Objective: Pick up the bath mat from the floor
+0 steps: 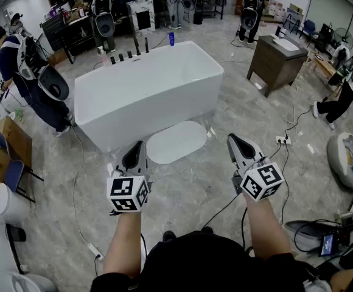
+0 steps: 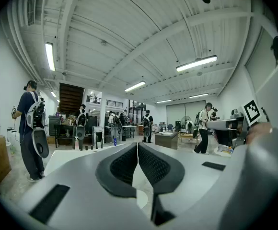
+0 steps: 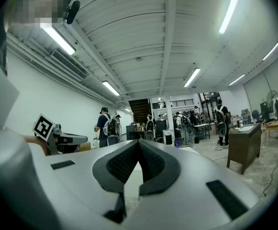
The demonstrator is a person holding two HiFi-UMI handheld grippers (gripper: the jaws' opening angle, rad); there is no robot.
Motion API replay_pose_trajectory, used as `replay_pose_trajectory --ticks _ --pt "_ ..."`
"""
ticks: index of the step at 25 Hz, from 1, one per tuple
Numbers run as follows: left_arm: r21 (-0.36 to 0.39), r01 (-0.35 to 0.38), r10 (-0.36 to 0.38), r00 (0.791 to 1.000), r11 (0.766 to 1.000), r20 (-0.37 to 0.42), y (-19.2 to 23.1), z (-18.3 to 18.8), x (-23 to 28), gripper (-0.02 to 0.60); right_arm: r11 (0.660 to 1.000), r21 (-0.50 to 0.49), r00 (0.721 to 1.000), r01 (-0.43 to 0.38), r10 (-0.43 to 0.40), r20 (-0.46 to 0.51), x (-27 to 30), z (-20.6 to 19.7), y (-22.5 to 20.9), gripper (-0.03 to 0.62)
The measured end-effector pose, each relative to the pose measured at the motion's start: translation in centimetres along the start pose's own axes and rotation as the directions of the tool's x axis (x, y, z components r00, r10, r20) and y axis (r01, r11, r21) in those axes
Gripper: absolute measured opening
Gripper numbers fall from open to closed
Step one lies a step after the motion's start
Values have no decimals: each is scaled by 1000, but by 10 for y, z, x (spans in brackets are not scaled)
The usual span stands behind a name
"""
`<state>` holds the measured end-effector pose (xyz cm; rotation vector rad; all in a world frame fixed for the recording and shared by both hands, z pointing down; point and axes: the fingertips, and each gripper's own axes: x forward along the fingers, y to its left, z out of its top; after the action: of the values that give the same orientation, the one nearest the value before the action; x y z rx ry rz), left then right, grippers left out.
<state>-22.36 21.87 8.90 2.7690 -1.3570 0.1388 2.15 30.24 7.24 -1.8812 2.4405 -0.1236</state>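
Grey stone-patterned floor (image 1: 188, 187) of a busy workshop, white oval bath mat (image 1: 176, 142) lay flat against a white bathtub (image 1: 146, 90), just ahead between left gripper (image 1: 140, 145) and right gripper (image 1: 232, 139), both clenched empty

Floor (image 1: 195, 181): grey marbled tile, crossed by loose cables (image 1: 74, 181) and a white power strip (image 1: 282, 140). A white freestanding bathtub (image 1: 152, 84) is set mid-room, with small dark bottles (image 1: 128, 55) lined along its far rim. A dark wooden cabinet (image 1: 277, 62) is placed to its right, well apart. A cardboard box (image 1: 9, 143) is kept at the left edge. White walls (image 3: 43, 95) and a ribbed white ceiling (image 2: 129, 32) are lit by long tube lamps (image 2: 196, 63). A dark staircase (image 3: 140, 108) is noted at the back.
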Motion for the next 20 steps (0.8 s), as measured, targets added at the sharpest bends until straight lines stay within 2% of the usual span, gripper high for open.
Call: replay_pose_trajectory --ticks 16,20 --pt "-8 18 -18 1000 1000 -2 -10 4 -7 21 1000 5 1000 -26 26 0 -3 4 5 17" --pt "2 38 -38 999 999 -9 -17 -1 -6 46 999 8 999 -39 39 4 -4 0 4 18"
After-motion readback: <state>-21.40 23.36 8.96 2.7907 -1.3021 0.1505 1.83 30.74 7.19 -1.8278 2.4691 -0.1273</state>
